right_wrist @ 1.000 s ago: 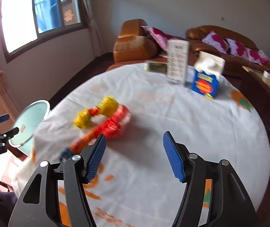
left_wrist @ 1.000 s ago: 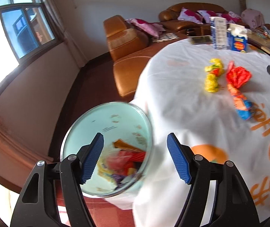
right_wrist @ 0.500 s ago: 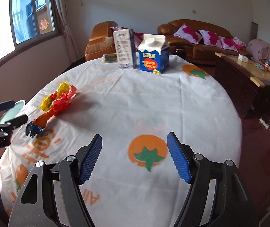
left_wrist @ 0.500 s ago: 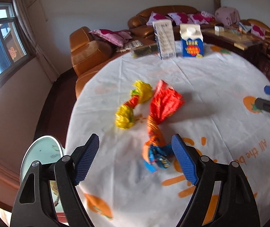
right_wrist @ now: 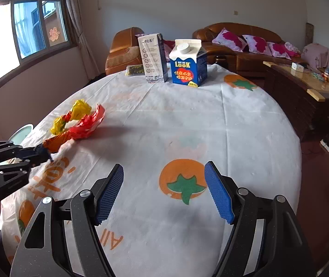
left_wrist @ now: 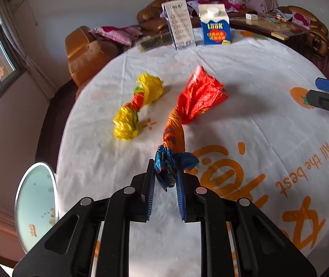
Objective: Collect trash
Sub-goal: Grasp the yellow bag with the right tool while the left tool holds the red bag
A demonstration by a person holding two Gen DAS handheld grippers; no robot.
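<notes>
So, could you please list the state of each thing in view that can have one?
left hand-held gripper: shut on the blue end of the red wrapper.
right hand-held gripper: open, holding nothing, above the tablecloth.
red wrapper: twisted, crumpled, pinched at one end.
yellow wrapper: twisted, lying loose on the tablecloth.
blue carton: upright, cap on.
white carton: upright.
trash bin: open, beside the table.

Red-orange-blue wrapper (left_wrist: 188, 113); yellow wrapper (left_wrist: 139, 106); white, orange-printed tablecloth (left_wrist: 256, 73)
</notes>
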